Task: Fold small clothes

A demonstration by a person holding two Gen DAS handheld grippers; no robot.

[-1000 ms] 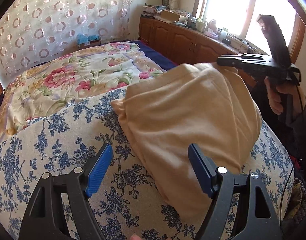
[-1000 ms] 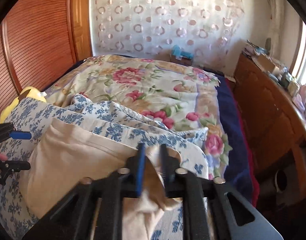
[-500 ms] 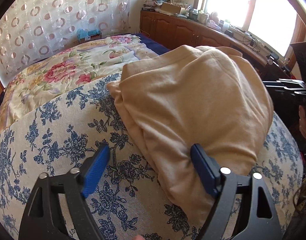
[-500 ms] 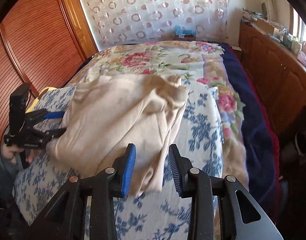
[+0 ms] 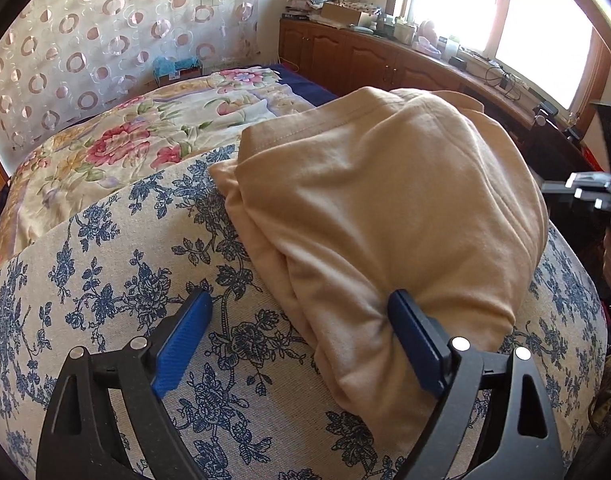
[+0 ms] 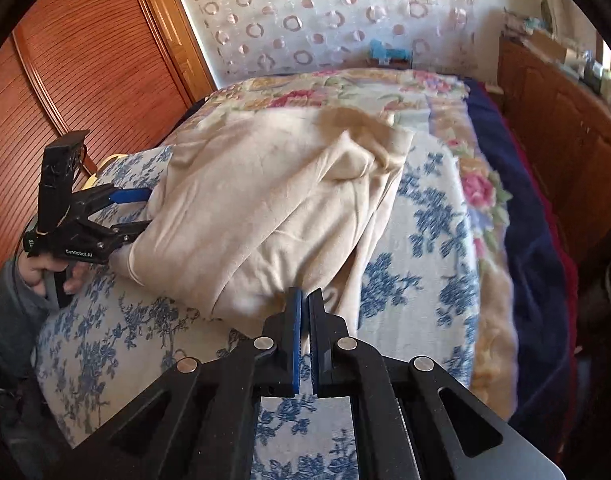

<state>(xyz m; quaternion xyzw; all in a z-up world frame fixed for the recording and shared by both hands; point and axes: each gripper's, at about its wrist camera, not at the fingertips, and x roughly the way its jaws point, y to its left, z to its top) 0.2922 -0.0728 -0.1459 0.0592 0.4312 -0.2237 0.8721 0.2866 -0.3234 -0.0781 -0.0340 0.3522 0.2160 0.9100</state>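
A beige garment lies folded over itself on a blue-flowered cloth. My left gripper is at the garment's near end with its jaws wide and still opening. Its right pad dents the garment's side, and its left pad hangs over bare cloth. From the right wrist view, the left gripper straddles the garment's far left end. My right gripper is shut, with its tips at the garment's near edge. I see no fabric between its pads.
The flowered cloth covers the near part of a bed with a rose-patterned quilt behind it. A wooden cabinet with clutter runs under the window on one side. A slatted wooden door stands on the other. A hand holds the left tool.
The right gripper let go of the garment's fold, drew back to the near edge and shut. The fold now lies laid over the garment. The left jaws widened a little.
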